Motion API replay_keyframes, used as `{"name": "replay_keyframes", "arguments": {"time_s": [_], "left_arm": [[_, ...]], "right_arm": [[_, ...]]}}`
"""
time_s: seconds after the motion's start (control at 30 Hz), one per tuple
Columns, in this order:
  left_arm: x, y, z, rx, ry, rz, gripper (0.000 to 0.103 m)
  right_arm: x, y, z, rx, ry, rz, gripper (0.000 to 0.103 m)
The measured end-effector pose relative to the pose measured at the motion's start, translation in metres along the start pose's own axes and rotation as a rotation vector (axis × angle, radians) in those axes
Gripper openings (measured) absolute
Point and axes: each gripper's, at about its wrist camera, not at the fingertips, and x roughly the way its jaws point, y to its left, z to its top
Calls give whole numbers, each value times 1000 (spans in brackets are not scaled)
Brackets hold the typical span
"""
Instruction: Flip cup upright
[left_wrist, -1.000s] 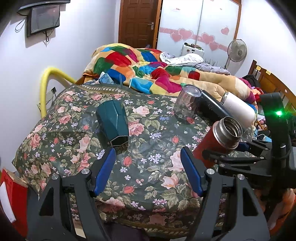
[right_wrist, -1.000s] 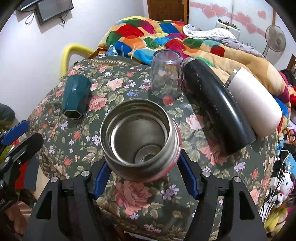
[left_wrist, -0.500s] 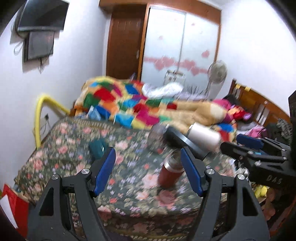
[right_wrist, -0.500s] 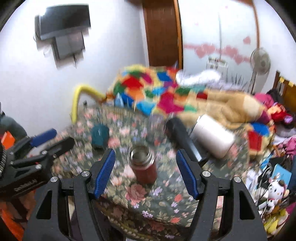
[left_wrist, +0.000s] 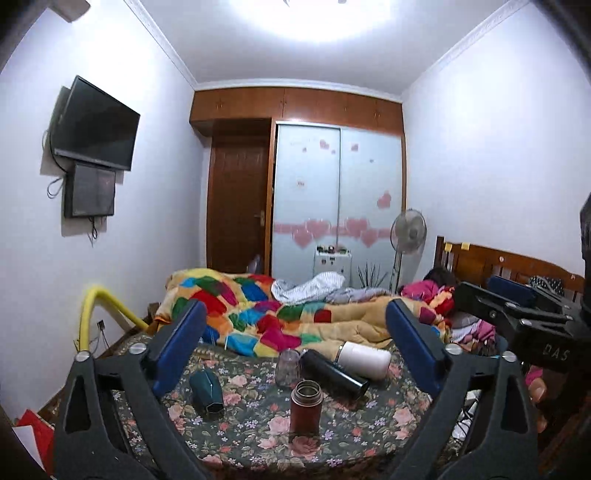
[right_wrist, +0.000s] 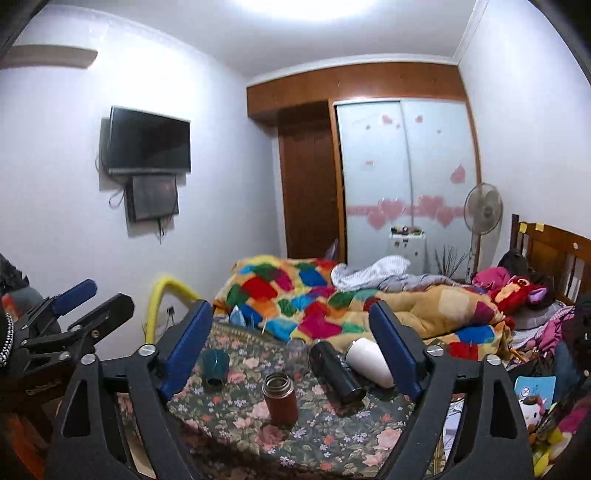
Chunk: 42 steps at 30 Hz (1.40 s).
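Observation:
A red metal cup (left_wrist: 305, 406) stands upright, mouth up, on the floral cloth (left_wrist: 258, 424); it also shows in the right wrist view (right_wrist: 280, 397). My left gripper (left_wrist: 295, 350) is open and empty, raised well back from the cup. My right gripper (right_wrist: 291, 350) is open and empty, also raised and back. The right gripper appears at the right edge of the left wrist view (left_wrist: 517, 314). The left gripper appears at the left of the right wrist view (right_wrist: 74, 314).
A teal cup (left_wrist: 206, 393) lies on its side at left. A clear glass (left_wrist: 288, 367), a black flask (left_wrist: 332, 376) and a white cup (left_wrist: 364, 360) lie behind the red cup. A colourful quilt (left_wrist: 258, 314) covers the bed beyond.
The right gripper let go of the red cup, which now stands upright on the cloth. Both grippers pulled up and back, far from the cups.

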Motion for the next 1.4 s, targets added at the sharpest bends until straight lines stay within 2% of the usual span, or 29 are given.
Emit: {"name": "replay_keyframes", "arguments": {"time_s": [0.07,0.13,0.27,0.67,1.4], "left_arm": [[-9,0,0,-2,-17,18,103],[-14,-2,-2,5,-22,38,103],[-18,-5,-6,11,-17,59,103],[-24,-5,-11,6,-12,57,103],[-12,-7,-16,-1,27,48,103]], "right_arm": [[-6,1,-2,-4,-26,-28,100],[-9,2,-3,-6,-39,-44,103],[-12,3,-7,-10,-38,-49,103],[-27,2,-15,-18,-36,-51,103],[-27,-4,-18,0,12,-51,103]]}}
